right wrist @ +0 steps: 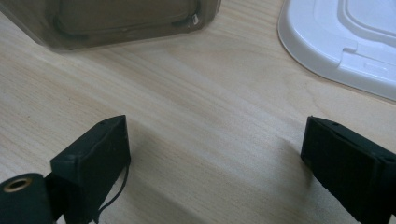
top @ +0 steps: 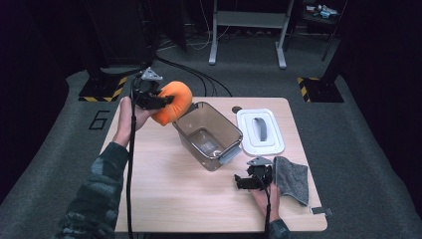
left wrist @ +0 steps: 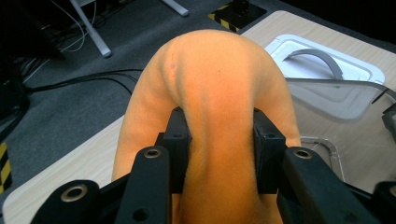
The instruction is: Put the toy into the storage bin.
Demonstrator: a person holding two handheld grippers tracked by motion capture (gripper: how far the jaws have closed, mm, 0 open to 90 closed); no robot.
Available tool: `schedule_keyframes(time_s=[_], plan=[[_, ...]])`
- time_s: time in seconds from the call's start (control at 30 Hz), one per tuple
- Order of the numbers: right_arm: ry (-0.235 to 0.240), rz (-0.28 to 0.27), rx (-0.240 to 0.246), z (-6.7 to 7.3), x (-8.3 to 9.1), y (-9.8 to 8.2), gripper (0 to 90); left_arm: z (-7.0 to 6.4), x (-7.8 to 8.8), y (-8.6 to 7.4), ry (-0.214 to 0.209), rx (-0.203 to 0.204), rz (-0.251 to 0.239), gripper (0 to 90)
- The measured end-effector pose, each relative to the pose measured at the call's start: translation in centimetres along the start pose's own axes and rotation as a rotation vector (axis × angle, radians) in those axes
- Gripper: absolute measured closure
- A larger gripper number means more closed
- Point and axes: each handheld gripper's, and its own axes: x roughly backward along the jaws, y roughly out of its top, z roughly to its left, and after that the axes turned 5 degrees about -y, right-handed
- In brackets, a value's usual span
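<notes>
Now | step: left hand-held gripper [top: 158,101] clamps orange cushion [top: 174,102] aloft beside bin [top: 207,135] on bench [top: 164,189] | right hand-held gripper [top: 248,180] gapes empty | next: likely swing over bin, lower, release.

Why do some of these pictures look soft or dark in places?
High view: the table is brightly lit, the room around it dark. Left gripper view: the orange cushion is close and slightly soft. Right gripper view: the brown bin and white lid blur; the jaws cast faint shadows.
</notes>
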Motion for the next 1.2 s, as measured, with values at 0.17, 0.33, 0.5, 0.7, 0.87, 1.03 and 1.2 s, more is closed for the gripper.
schedule_keyframes(time_s=[0.17, 0.33, 0.5, 0.7, 0.87, 1.03, 1.2], plan=[[0.000, 0.000, 0.000, 0.0, 0.0, 0.0, 7.2, -0.4, -1.2, 0.3, -0.020, 0.004, 0.007, 65.3], [0.001, 0.000, 0.003, 0.0, 0.0, 0.0, 7.2, -0.9, -2.1, 0.6, -0.038, -0.002, 0.011, 65.0], [0.001, 0.000, 0.003, 0.0, 0.0, 0.0, 7.2, -1.5, -3.2, 0.9, -0.060, -0.010, 0.023, 64.6], [0.001, 0.000, 0.003, 0.0, 0.0, 0.0, 7.2, -2.3, -4.5, 1.1, -0.084, -0.009, 0.029, 64.1], [0.001, 0.001, 0.000, 0.0, 0.0, 0.0, 7.3, -2.8, -5.5, 1.2, -0.113, -0.016, 0.044, 63.7], [-0.001, -0.001, -0.001, 0.0, 0.0, 0.0, 7.2, -3.2, -6.8, 1.0, -0.127, -0.011, 0.053, 63.4], [0.001, -0.004, -0.001, 0.0, 0.0, 0.0, 7.3, -3.4, -8.0, 0.3, -0.140, -0.005, 0.079, 63.2]])
